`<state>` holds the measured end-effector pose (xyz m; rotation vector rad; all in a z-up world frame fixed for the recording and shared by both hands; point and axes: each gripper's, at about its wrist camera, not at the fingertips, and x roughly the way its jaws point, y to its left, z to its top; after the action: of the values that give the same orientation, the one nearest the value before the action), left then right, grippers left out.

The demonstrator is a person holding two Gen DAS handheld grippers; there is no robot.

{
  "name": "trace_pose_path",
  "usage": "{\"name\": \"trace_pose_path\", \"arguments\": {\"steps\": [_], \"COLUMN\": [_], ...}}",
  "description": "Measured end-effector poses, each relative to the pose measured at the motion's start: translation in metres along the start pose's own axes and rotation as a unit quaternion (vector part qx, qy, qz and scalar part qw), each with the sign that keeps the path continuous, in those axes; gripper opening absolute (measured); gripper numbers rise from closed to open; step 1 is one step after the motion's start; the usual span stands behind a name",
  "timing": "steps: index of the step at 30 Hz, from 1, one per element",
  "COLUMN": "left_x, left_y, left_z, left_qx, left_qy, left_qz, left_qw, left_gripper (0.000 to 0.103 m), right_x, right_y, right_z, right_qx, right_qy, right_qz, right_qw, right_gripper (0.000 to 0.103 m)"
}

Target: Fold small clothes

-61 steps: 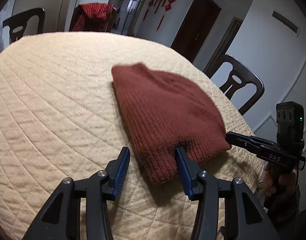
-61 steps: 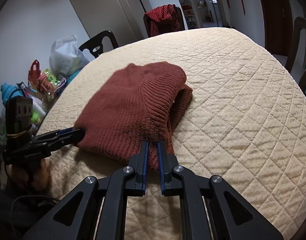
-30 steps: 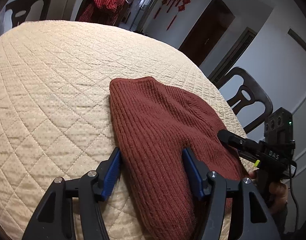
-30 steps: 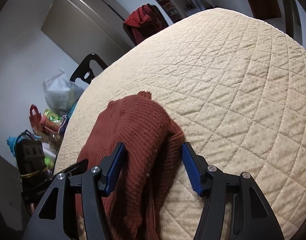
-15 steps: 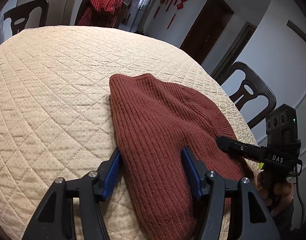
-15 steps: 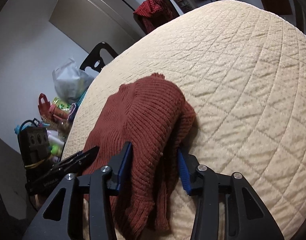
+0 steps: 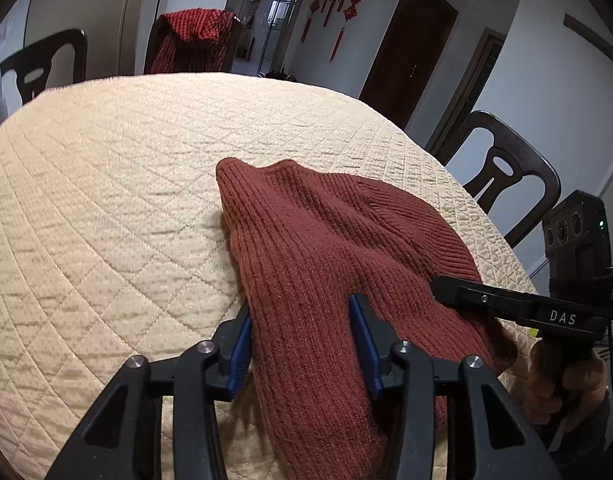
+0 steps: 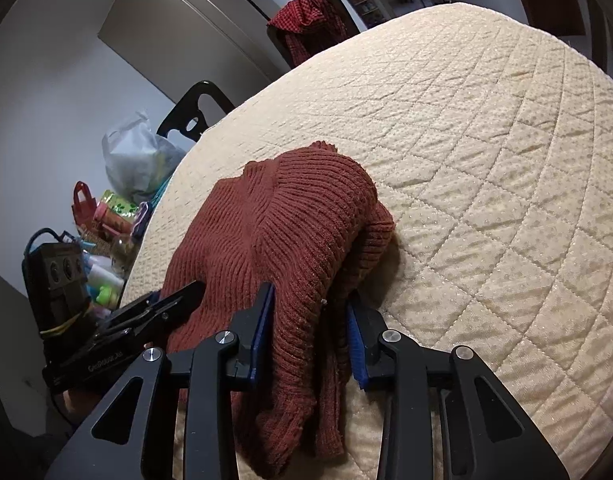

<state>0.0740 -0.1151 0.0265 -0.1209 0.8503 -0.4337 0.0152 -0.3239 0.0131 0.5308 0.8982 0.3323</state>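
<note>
While my grip: both sets of jaws stand apart, astride the knit, clamping nothing.
Left gripper (image 7: 300,338): released, blue pads either side of the near hem at 6 o'clock.
Right gripper (image 8: 310,330): released too, straddling the thick folded edge.
Sweater (image 7: 330,248): rust-red, bundled on the quilted table cover (image 7: 106,184), its far corner at 12 o'clock.
Just changed: two seconds back my right was pinched shut on the hem; now it is let go.
Meaning: I judge this fold laid, next a smoothing or regrip.
Versus earlier: both tools have crept further over the cloth.
</note>
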Motion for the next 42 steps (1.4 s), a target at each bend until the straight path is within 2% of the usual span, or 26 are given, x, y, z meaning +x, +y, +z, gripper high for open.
{"name": "trace_pose_path", "arguments": {"steps": [5, 11, 27, 42], "left_x": [-0.005, -0.012, -0.025, -0.037], "left_y": [-0.001, -0.004, -0.026, -0.012], "left_z": [0.003, 0.003, 0.004, 0.005], "left_qx": [0.008, 0.015, 0.042, 0.036], "left_qy": [-0.008, -0.013, -0.027, -0.041], "left_qz": [0.004, 0.005, 0.002, 0.018], "left_qw": [0.9999, 0.9998, 0.9988, 0.9984], "left_gripper": [0.040, 0.038, 0.036, 0.036], "right_x": [-0.004, -0.009, -0.030, -0.017], "right_y": [0.008, 0.014, 0.026, 0.054], "right_z": [-0.001, -0.003, -0.014, -0.007], "right_qx": [-0.009, -0.016, -0.034, -0.061], "right_qy": [-0.007, -0.012, -0.034, -0.032], "right_qz": [-0.009, -0.017, -0.029, -0.017], "right_qw": [1.000, 1.000, 0.998, 0.997], "right_gripper": [0.031, 0.031, 0.030, 0.030]}}
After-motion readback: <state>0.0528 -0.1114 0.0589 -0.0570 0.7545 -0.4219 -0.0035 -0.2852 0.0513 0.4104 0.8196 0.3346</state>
